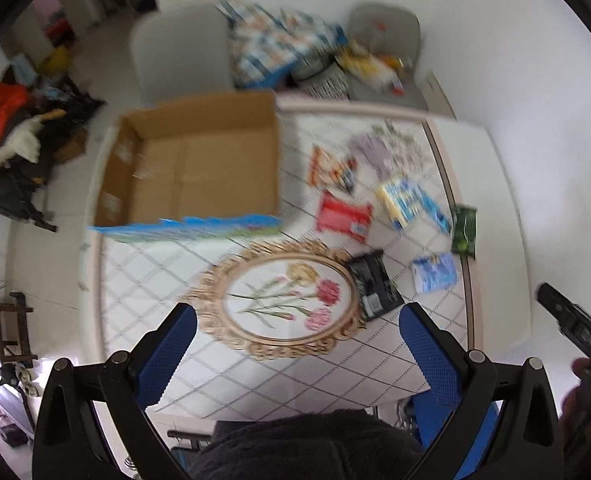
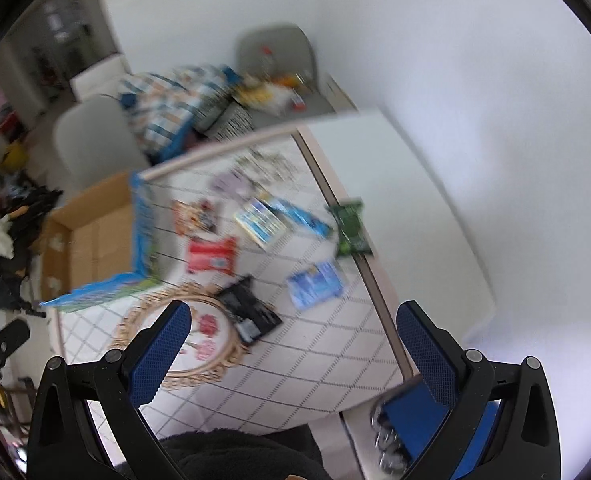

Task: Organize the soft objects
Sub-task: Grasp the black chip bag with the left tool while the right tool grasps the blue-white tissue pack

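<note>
Several soft packets lie on the tiled table (image 1: 151, 280): a red one (image 1: 345, 216), a black one (image 1: 373, 284), a light blue one (image 1: 433, 272), a green one (image 1: 464, 232), a yellow-blue one (image 1: 405, 200) and an orange one (image 1: 329, 168). An open cardboard box (image 1: 199, 160) stands at the table's left. My left gripper (image 1: 297, 324) is open and empty, held above the table's near edge. My right gripper (image 2: 293, 320) is open and empty, also above the near edge; it sees the black packet (image 2: 249, 314), red packet (image 2: 211, 256) and box (image 2: 91, 236).
A gold-framed flower picture (image 1: 283, 300) lies on the table near me. Two chairs with a patterned cloth and clutter (image 1: 279, 44) stand behind the table. Bags and clothes (image 1: 15, 132) lie on the floor at the left. A white wall is at the right.
</note>
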A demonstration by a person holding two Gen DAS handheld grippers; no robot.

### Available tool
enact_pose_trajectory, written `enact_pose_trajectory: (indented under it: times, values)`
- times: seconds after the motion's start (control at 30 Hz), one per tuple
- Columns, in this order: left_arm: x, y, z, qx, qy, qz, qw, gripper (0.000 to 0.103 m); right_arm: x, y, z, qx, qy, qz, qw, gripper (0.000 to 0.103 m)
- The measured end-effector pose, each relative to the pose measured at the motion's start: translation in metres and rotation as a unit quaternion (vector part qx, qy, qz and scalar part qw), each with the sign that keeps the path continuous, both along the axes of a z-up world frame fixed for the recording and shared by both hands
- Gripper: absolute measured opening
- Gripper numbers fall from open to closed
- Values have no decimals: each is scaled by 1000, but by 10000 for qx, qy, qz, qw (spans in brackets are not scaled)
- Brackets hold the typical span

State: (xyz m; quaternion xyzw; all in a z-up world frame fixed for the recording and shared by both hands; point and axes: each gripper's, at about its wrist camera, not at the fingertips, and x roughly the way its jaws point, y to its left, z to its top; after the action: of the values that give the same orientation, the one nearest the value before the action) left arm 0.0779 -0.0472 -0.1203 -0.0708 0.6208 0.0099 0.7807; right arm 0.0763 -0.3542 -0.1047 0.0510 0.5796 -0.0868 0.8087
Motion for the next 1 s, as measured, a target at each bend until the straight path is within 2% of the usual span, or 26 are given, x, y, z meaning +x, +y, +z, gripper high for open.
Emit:
enact_pose_trajectory:
  times: [0.13, 0.17, 0.33, 0.4, 0.43, 0.5, 0.53, 0.63, 0.77, 0.87, 0.93, 1.0]
  values:
    - [34, -39, -76, -161, 738, -242, 9968, 103, 35, -49, -101, 458, 811, -663, 9934, 103]
    - [40, -46, -90, -196, 881, -284, 9955, 103, 45, -61, -133, 666, 1074, -862, 9882, 103]
    - [70, -74, -173, -164, 1717, -335, 9845, 103, 74, -94, -253, 1448, 1866, -1679, 9571, 103]
    - [77, -78, -196, -279, 1991, -278, 9792, 103, 79, -100, -285, 1588, 2091, -1934, 9453, 102]
    - [81, -80, -206, -334, 2087, -233, 9771, 103, 80, -105, -298, 1697, 2145, -2090, 9389, 97]
    - [88, -85, -227, -501, 2273, -141, 9724, 103, 83, -109, -317, 2045, 2178, -2244, 9276, 95]
    - [91, -88, -237, -591, 2396, -90, 9690, 103, 85, -109, -323, 2082, 2205, -2259, 9258, 90]
    - [95, -94, -259, -765, 2657, 54, 9610, 103, 87, -104, -339, 2126, 2389, -2081, 9243, 61]
    - [95, -112, -285, -893, 2909, 26, 9526, 103, 88, -96, -337, 1812, 2506, -1388, 9408, 46]
    - [94, -131, -308, -900, 3064, -122, 9476, 103, 85, -86, -330, 1204, 2706, -465, 9540, 41]
    - [94, -141, -319, -874, 3127, -143, 9457, 103, 80, -79, -329, 926, 2831, -72, 9546, 42]
    - [94, -150, -328, -754, 3115, -130, 9472, 98, 78, -78, -328, 864, 2817, 33, 9556, 50]
